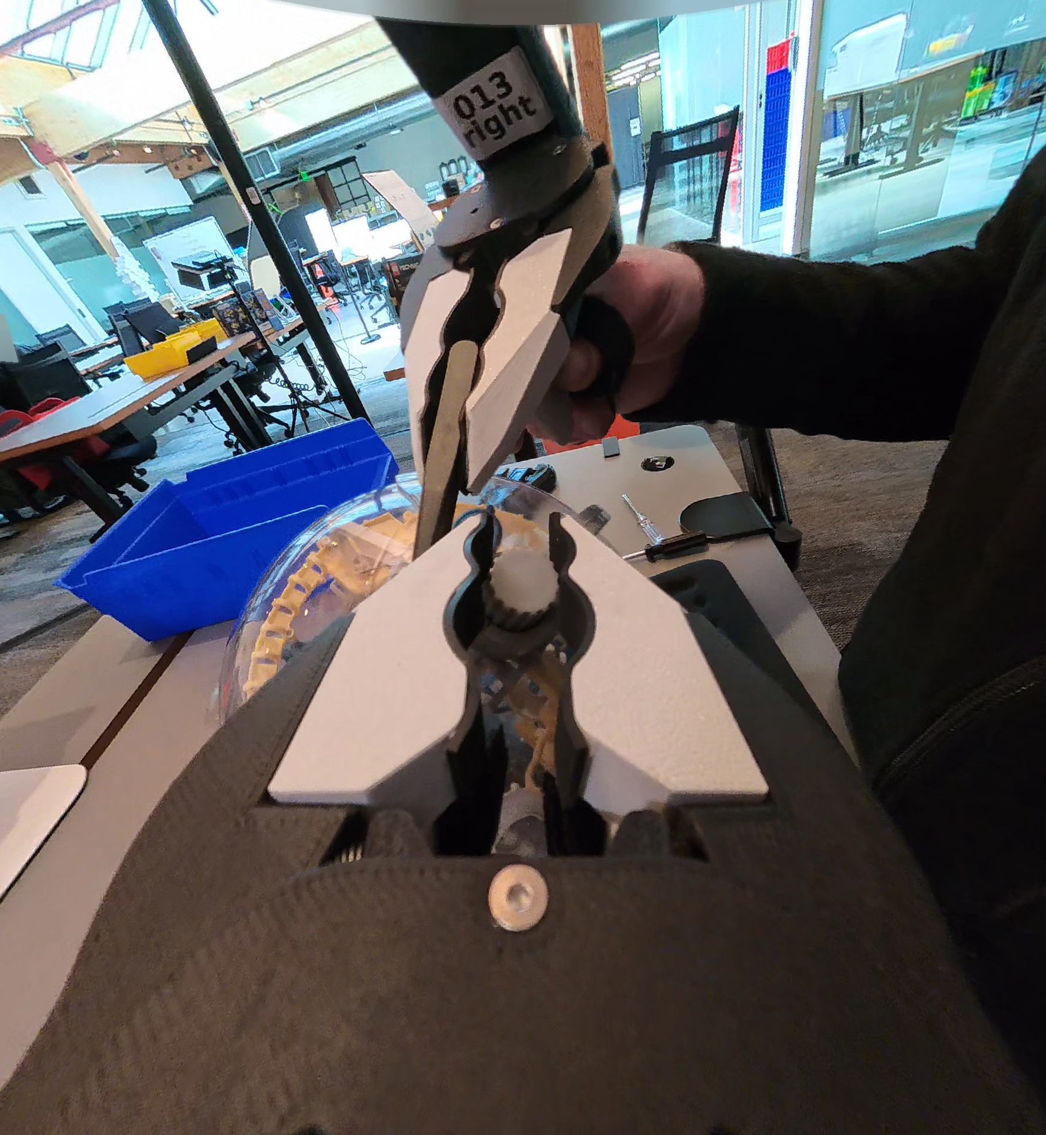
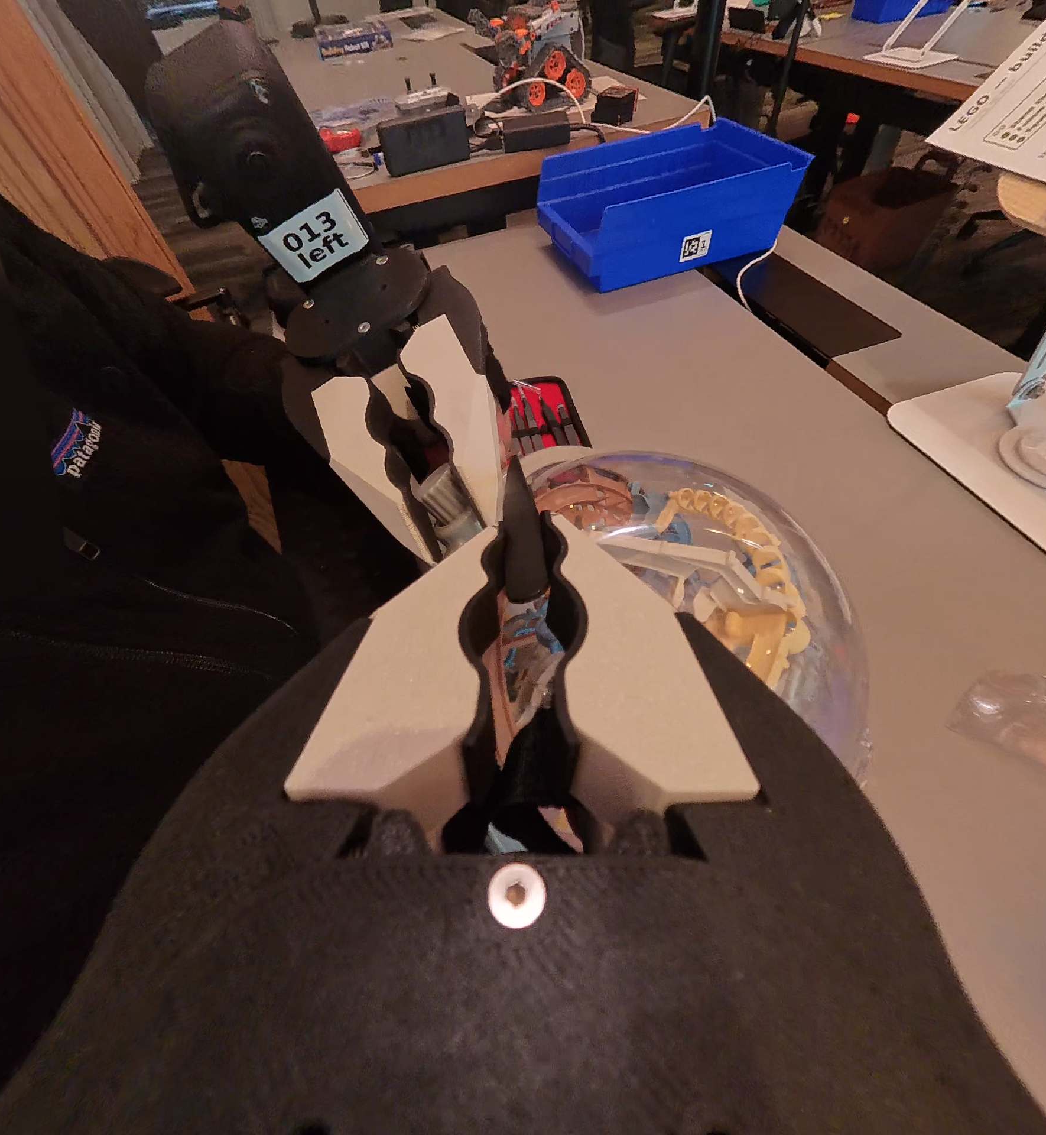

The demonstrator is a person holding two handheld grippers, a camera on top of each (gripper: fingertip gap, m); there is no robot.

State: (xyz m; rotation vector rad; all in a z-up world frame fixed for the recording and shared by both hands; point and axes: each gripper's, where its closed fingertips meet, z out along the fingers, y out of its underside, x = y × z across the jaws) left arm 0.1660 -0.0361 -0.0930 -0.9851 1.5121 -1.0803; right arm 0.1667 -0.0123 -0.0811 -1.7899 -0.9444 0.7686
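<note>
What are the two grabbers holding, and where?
The left gripper clamps a white ribbed knob around its sides. The right gripper grips a thin flat pointed tool by its upper end, above the clear plastic dome.

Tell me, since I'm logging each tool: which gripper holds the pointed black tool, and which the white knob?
The right gripper is shut on the pointed black tool. The left gripper instead clamps the white knob beside the clear dome.

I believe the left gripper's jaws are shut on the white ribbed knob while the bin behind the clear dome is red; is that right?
Not quite: the bin is blue, not red, as both wrist views show. The rest holds: the left gripper has its jaws shut on the white ribbed knob, and the bin sits behind the clear dome.
</note>
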